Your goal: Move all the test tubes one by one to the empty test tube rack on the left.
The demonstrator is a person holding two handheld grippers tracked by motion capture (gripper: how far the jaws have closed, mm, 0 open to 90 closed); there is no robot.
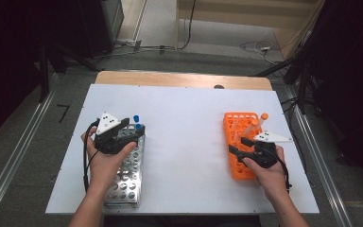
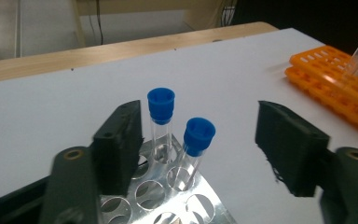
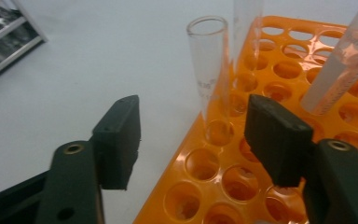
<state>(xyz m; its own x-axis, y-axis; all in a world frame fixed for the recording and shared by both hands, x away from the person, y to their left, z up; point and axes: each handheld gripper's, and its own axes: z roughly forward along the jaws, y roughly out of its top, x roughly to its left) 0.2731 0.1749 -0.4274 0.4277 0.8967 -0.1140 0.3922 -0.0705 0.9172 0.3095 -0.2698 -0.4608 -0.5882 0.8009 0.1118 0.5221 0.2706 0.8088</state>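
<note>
a white board [image 1: 184,142] covers a wooden table [image 1: 179,78] on grey carpet amid dark surroundings, where the left gripper [image 2: 196,154] gapes empty around two blue-capped tubes [image 2: 161,122] in a metal rack [image 1: 127,182] while the right gripper [image 3: 193,140] stands part-open, empty, before an uncapped glass tube [image 3: 210,70] in the orange rack [image 1: 240,146].

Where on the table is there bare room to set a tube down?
The widest free patch is the white tabletop between the metal rack and the orange rack. The strip beyond both racks, up to the wooden edge, is also bare. It is crowded at each rack, where a hand-held gripper hovers.
</note>
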